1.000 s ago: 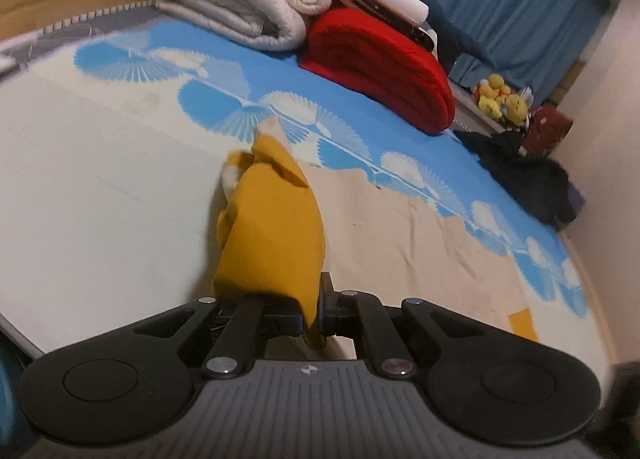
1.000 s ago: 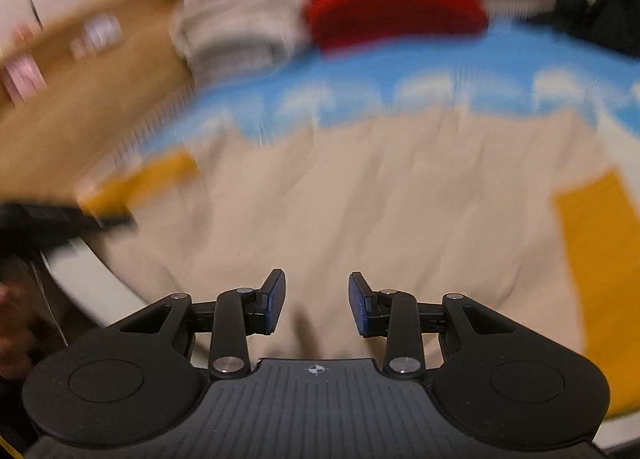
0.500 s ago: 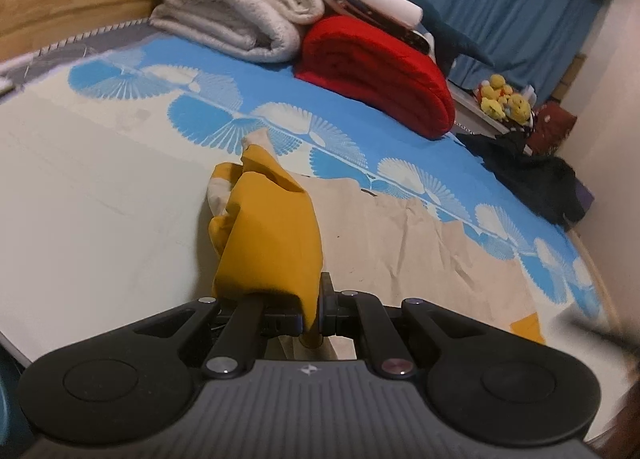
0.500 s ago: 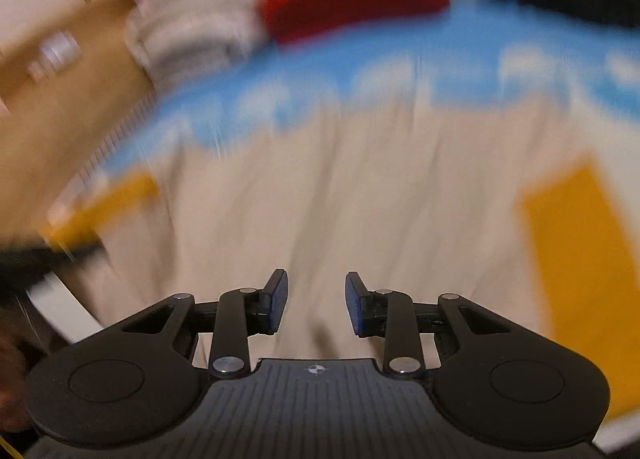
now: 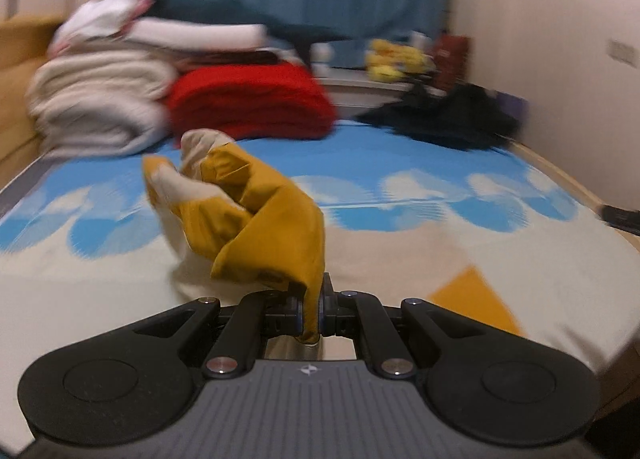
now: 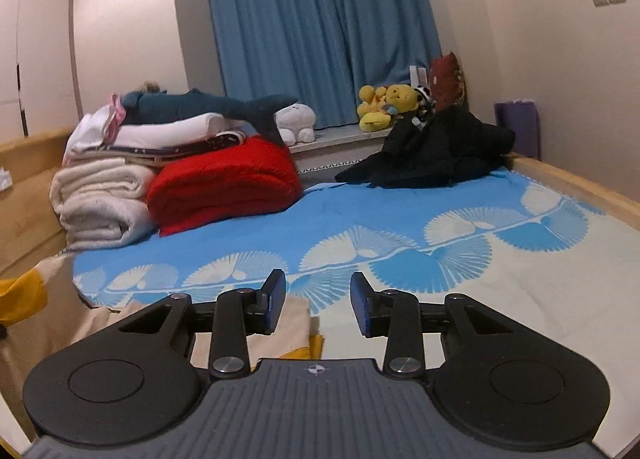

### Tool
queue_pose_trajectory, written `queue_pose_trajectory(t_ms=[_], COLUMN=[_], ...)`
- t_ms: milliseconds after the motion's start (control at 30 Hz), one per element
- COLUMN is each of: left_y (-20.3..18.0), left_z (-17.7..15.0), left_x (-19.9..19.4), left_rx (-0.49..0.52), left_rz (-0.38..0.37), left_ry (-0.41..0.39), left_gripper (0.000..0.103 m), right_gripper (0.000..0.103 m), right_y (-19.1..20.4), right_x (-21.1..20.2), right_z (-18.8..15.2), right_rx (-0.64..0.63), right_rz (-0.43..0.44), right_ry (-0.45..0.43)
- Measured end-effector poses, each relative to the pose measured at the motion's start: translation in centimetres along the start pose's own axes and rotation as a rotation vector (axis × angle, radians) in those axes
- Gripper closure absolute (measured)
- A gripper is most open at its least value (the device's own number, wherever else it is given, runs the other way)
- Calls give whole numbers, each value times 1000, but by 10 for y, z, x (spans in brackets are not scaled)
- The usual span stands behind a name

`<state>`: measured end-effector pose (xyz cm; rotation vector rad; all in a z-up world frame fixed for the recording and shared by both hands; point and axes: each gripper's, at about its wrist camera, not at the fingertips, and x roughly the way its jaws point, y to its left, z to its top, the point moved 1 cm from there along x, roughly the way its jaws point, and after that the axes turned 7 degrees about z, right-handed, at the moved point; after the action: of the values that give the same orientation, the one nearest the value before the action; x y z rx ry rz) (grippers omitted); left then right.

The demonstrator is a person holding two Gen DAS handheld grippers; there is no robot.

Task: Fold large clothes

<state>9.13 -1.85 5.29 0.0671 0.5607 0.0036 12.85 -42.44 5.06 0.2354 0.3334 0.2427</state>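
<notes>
A beige garment with mustard-yellow parts (image 5: 264, 219) lies on the bed. My left gripper (image 5: 311, 313) is shut on a bunched yellow corner of it, and the cloth rises in folds ahead of the fingers. A flat yellow patch (image 5: 472, 295) of the same garment lies to the right. In the right wrist view my right gripper (image 6: 318, 299) hovers with its jaws opening and nothing between them. The garment's beige and yellow edge (image 6: 296, 333) shows just below its left finger, and more of it hangs at the far left (image 6: 24, 295).
The bed has a blue and white fan-patterned sheet (image 6: 440, 243). At its far side lie stacked white blankets (image 6: 100, 199), a red folded blanket (image 6: 224, 183) and a black heap of clothes (image 6: 436, 151). Plush toys (image 6: 384, 105) sit on the sill before blue curtains. A wooden rail (image 6: 580, 187) borders the right.
Both hands swung and rose, so the views now face the curtain end of the bed. The left gripper kept hold of the yellow corner. The right gripper left the beige cloth and its jaws widened slightly.
</notes>
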Motion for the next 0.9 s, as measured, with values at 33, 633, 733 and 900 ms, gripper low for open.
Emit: queue_pose_trajectory(t_ms=[33,633,733,900], left_y=[-30,-169,-129,-73], left_z=[5,-57,-52,-51], left_x=[1,33,34,58], left_rx=[40,255,260,239], left_rz=[-25,-451,-323,-123], left_ry=[4,211,201,261], left_gripper=[97,44,40,33], right_gripper=[65,51,51,51], right_y=[-8,-30,-18,4], right_x=[-1,43,57,82], right_z=[1,-17,-28,-56], right_rx=[24,199,181,142], right_rz=[5,117,123,99], right_ry=[10,260,355,555])
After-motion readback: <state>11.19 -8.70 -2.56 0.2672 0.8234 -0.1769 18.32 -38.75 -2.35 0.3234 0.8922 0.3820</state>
